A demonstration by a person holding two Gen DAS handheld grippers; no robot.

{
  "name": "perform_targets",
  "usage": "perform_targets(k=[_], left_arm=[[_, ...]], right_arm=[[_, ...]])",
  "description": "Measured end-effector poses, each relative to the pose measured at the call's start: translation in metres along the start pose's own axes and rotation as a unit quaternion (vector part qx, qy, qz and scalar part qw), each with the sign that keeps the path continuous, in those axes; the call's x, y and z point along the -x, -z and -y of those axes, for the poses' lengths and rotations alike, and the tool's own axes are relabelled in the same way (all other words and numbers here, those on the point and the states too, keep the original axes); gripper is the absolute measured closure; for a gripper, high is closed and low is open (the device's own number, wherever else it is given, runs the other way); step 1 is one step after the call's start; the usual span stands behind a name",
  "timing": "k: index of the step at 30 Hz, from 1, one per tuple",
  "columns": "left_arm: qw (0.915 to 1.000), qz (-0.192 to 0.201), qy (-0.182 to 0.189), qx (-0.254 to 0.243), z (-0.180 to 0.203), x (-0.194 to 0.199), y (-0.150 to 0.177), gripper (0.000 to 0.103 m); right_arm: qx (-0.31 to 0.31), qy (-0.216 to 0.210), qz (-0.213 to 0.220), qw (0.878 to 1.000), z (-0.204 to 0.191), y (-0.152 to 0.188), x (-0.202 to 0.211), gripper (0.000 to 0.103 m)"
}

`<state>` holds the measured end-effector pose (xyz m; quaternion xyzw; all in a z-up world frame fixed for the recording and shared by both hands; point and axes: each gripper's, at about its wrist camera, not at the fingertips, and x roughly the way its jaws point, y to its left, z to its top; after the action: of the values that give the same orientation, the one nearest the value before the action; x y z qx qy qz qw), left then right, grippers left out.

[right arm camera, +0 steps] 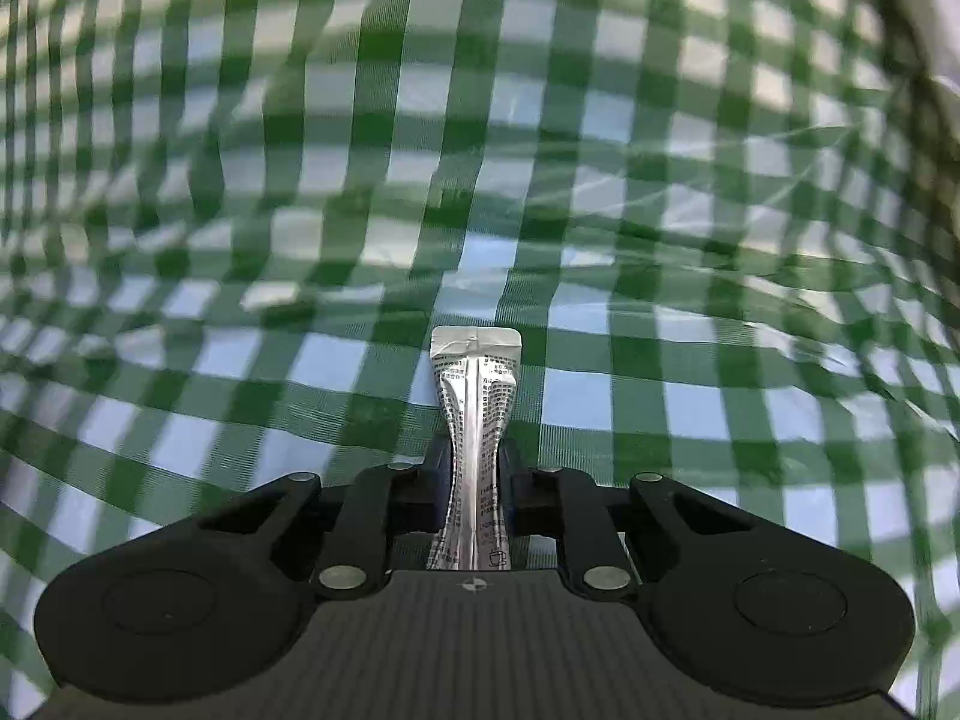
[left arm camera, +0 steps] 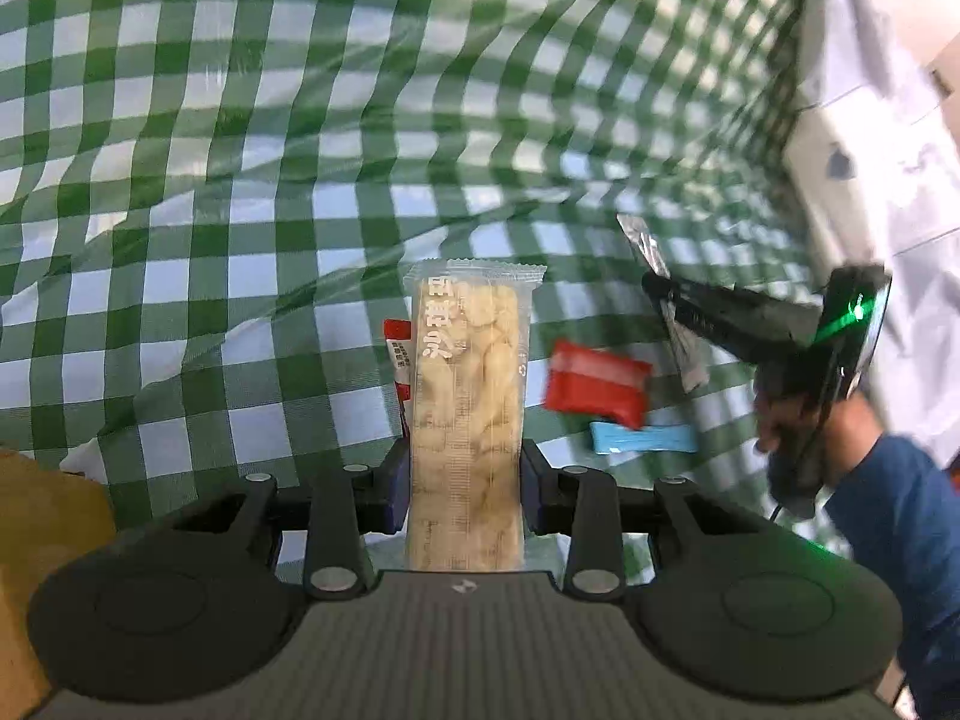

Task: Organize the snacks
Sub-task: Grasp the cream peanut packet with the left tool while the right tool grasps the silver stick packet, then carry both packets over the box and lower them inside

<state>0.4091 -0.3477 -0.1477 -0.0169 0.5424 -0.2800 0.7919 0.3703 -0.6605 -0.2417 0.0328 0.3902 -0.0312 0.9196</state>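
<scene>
My left gripper (left arm camera: 465, 480) is shut on a long clear-wrapped pale snack bar (left arm camera: 465, 384), held upright above the green checked cloth (left arm camera: 240, 240). My right gripper (right arm camera: 477, 480) is shut on a silver stick sachet (right arm camera: 477, 420), pinched at its middle. In the left wrist view the right gripper (left arm camera: 666, 294) shows at the right with the silver sachet (left arm camera: 645, 243) in it. On the cloth lie a red packet (left arm camera: 597, 381), a light blue packet (left arm camera: 642, 438) and a red-and-white sachet (left arm camera: 399, 360) partly hidden behind the bar.
A tan cardboard box (left arm camera: 36, 540) sits at the lower left of the left wrist view. A white wall or cabinet (left arm camera: 888, 150) bounds the cloth on the right. A blue-sleeved arm (left arm camera: 888, 516) holds the right gripper.
</scene>
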Motion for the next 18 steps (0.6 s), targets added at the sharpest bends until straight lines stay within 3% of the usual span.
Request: perform_targets(k=[5, 7, 10, 12, 14, 16, 18], left_arm=[[0.9999, -0.008, -0.009, -0.003, 0.003, 0.002, 0.012, 0.063], [0.9993, -0.018, -0.023, -0.025, 0.008, -0.012, 0.018, 0.063], [0.9945, -0.067, -0.02, -0.079, 0.017, -0.047, 0.025, 0.061], [0.9924, -0.085, -0.05, -0.074, 0.016, -0.063, 0.03, 0.053], [0.9938, -0.081, -0.043, -0.063, 0.013, -0.062, 0.034, 0.033], [0.9946, -0.072, -0.042, -0.062, 0.012, -0.057, 0.038, 0.024], [0.9937, -0.071, -0.048, -0.073, 0.017, -0.055, 0.04, 0.023]], right_arm=[[-0.054, -0.002, 0.036, 0.998, -0.005, 0.02, 0.059, 0.086], [-0.06, 0.009, 0.032, 0.998, -0.012, 0.036, 0.078, 0.086], [-0.077, 0.02, 0.022, 0.997, -0.024, 0.062, 0.102, 0.086], [-0.08, 0.028, 0.021, 0.996, -0.034, 0.078, 0.115, 0.086], [-0.081, 0.043, 0.007, 0.996, -0.044, 0.091, 0.119, 0.086], [-0.101, 0.056, -0.012, 0.993, -0.051, 0.104, 0.115, 0.085], [-0.132, 0.066, -0.032, 0.989, -0.051, 0.118, 0.114, 0.085]])
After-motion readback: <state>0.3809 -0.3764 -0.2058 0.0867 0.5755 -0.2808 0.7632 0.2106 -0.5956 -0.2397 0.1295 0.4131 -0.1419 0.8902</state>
